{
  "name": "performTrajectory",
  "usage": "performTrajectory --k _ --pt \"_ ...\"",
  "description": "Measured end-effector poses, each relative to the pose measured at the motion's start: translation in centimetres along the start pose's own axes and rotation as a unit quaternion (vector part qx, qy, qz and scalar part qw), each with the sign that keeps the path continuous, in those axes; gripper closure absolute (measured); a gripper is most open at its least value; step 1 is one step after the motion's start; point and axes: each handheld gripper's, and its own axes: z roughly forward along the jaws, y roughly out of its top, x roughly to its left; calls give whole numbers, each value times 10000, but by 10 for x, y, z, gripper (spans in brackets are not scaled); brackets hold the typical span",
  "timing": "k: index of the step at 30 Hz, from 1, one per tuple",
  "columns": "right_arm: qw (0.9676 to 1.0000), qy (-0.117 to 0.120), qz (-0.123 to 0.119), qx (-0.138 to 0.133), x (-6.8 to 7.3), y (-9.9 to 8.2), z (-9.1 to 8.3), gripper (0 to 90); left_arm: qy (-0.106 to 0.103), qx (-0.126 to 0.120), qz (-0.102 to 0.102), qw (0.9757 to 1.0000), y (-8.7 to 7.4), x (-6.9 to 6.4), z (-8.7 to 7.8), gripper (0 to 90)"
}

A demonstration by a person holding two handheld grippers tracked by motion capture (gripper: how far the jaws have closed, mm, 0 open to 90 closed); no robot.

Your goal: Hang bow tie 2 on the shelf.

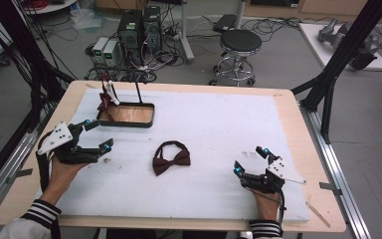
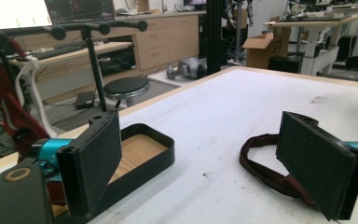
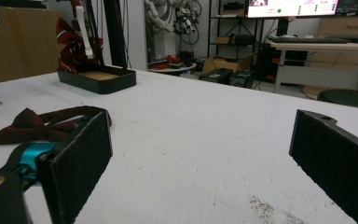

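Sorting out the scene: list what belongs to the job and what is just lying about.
Job: bow tie; stand with red ties hung on it; left gripper and right gripper, both open.

Lying about: stool, computer towers and cables, all on the floor beyond the table.

The table [image 1: 288,107] is covered by a white sheet [image 1: 219,124], on which a bow tie [image 1: 171,158] and a black tray [image 1: 127,115] are laid
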Motion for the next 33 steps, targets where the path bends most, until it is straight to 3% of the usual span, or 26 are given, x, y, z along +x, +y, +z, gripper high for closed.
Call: performTrajectory --k 10,21,29,33 --pt "9999 -20 -73 -69 0 0 -1 50 -310 269 273 9988 14 -13 16 147" --pt "10000 -9 -4 -71 0 -1 -1 49 -631 689 543 9941 28 -27 37 148" --pt "10000 -2 -26 -93 0 -1 -1 50 -850 1147 691 9873 36 -39 58 148" --pt "10000 7 -5 -94 0 -1 -1 50 -976 1482 740 9813 37 -45 70 147"
